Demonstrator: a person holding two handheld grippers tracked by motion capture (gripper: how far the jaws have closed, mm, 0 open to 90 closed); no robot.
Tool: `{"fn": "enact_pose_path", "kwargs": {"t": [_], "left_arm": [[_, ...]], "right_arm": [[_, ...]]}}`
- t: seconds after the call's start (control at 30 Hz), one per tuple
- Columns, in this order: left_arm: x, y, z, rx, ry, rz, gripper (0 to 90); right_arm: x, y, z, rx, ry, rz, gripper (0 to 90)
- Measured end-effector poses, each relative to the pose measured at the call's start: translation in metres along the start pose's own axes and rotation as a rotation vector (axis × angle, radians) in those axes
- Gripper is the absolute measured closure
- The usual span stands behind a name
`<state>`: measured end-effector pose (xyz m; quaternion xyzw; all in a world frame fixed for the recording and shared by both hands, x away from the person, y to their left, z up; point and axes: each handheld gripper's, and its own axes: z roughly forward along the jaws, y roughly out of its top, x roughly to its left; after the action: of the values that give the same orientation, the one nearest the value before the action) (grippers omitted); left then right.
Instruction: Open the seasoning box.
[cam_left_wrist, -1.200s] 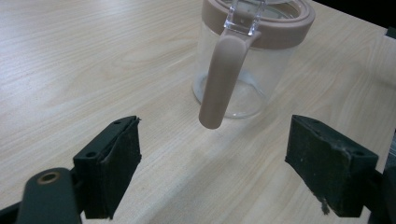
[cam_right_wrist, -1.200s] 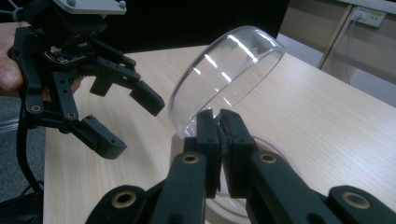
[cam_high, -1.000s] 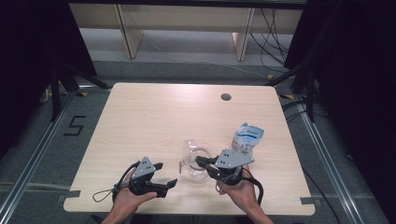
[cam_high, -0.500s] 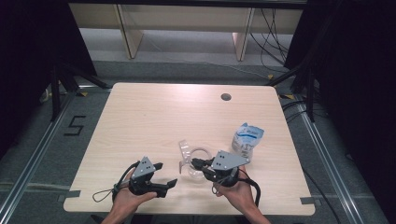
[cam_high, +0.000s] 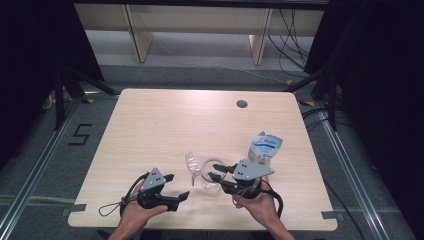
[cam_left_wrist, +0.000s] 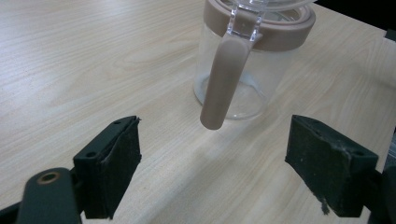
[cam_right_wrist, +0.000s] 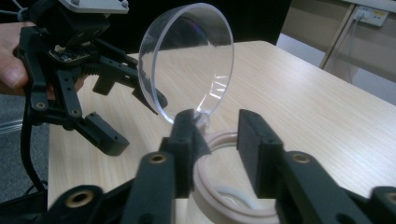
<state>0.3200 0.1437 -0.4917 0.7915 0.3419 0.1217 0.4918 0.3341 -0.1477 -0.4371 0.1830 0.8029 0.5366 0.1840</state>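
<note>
Jar (cam_high: 210, 176), lid (cam_right_wrist: 189, 60) up, right tongs (cam_high: 216, 173) (parted) at rim

Glossy clear-plastic jar (cam_high: 210, 175), matt wooden table (cam_high: 150, 130)

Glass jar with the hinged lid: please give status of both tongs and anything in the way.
Left tongs open, off the jar. Right tongs have just been opening, at the rim, lid upright. Blue-white pouch behind, clear.

table (cam_high: 150, 125): light wood | on it: clear jar (cam_high: 210, 181); blue-white pouch (cam_high: 264, 148)
</note>
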Motion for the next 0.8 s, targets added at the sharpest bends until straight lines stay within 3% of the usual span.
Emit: {"fn": "enact_pose_path", "kwargs": {"t": [0.03, 0.13, 0.27, 0.43, 0.53, 0.57, 0.63, 0.67, 0.8], "left_arm": [[0.000, 0.000, 0.000, 0.000, 0.000, 0.001, 17.1], [0.000, 0.000, 0.000, 0.000, 0.003, -0.003, 17.1], [0.000, 0.000, 0.000, 0.003, 0.005, -0.004, 17.1], [0.001, 0.000, 0.000, -0.002, 0.001, -0.005, 17.1], [0.001, 0.000, 0.000, -0.001, 0.005, -0.007, 17.1], [0.001, 0.000, 0.000, -0.002, 0.001, -0.005, 17.1], [0.001, 0.000, 0.000, -0.003, 0.001, -0.005, 17.1], [0.002, 0.000, 0.000, 0.000, 0.003, -0.006, 17.1], [0.002, 0.000, 0.000, -0.001, 0.005, -0.008, 17.1]], "right_arm": [[-0.002, -0.002, -0.006, -0.004, -0.011, 0.010, 57.2], [-0.006, -0.004, -0.012, 0.000, -0.007, 0.008, 54.0], [-0.015, -0.011, -0.030, -0.031, -0.042, 0.049, 45.1], [-0.022, -0.019, -0.046, -0.058, -0.082, 0.082, 42.2], [-0.024, -0.023, -0.053, -0.041, -0.088, 0.104, 41.8], [-0.025, -0.027, -0.059, -0.049, -0.113, 0.123, 40.7], [-0.028, -0.031, -0.066, -0.055, -0.129, 0.110, 39.7], [-0.028, -0.033, -0.069, -0.050, -0.131, 0.147, 39.4], [-0.031, -0.039, -0.077, -0.052, -0.159, 0.160, 39.5]]}}
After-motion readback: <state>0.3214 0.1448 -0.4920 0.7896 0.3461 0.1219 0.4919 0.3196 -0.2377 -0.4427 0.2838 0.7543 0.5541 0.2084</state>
